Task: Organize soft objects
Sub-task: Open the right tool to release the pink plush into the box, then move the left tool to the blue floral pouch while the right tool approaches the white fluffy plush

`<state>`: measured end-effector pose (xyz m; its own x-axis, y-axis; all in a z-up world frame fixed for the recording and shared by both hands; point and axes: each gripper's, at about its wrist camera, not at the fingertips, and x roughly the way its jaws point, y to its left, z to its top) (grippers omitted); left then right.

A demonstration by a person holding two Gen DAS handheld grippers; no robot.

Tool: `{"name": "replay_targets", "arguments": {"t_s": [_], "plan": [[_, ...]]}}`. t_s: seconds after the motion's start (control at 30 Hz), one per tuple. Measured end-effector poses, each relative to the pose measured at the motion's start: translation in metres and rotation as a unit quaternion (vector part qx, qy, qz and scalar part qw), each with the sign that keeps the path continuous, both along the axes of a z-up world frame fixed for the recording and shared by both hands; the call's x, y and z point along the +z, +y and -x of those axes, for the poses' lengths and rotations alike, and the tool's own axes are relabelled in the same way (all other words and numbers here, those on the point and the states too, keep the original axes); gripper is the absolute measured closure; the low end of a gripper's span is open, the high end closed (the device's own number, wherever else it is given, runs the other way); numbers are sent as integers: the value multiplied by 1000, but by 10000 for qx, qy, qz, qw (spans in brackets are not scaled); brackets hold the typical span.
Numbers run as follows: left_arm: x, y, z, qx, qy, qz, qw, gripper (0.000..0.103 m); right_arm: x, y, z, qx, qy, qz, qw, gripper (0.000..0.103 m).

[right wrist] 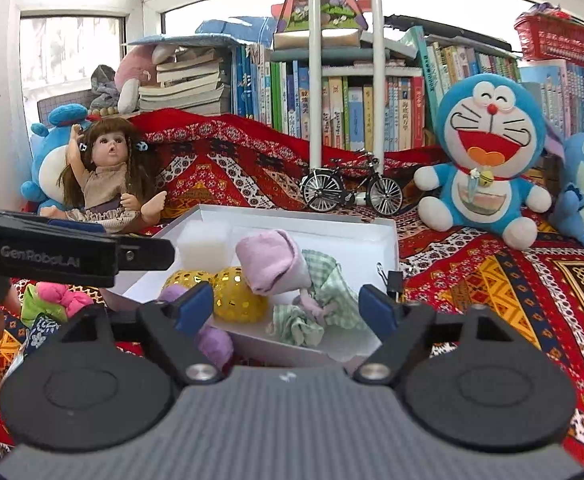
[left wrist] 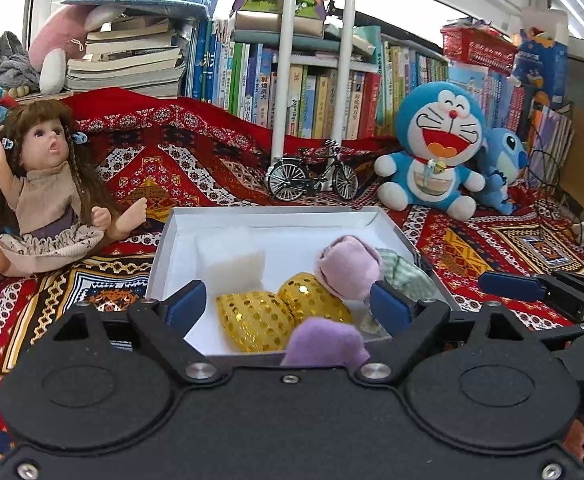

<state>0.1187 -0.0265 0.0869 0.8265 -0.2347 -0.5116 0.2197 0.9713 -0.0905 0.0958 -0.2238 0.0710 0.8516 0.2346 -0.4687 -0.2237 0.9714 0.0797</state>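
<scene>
The white box (left wrist: 164,248) sat low in the middle of both frames on the red patterned cloth (left wrist: 196,168). Inside it lay a green checked cloth (right wrist: 323,280) toward the right, a pink bundle (left wrist: 347,266) beside it, two gold sequinned pieces (left wrist: 256,320) in front, and a white block (left wrist: 238,268) at the back. My left fingers (left wrist: 288,306) stood wide apart, gripping nothing. My right fingers (right wrist: 288,306) stood wide too, empty.
</scene>
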Motion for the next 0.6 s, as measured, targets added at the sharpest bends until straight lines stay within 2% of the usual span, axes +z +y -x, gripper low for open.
{"name": "replay_targets", "arguments": {"t_s": [0.6], "plan": [[-24,15,71,24,-283,-48,9996,7,-23,3,53,-468,-361,321,9977,1]]}}
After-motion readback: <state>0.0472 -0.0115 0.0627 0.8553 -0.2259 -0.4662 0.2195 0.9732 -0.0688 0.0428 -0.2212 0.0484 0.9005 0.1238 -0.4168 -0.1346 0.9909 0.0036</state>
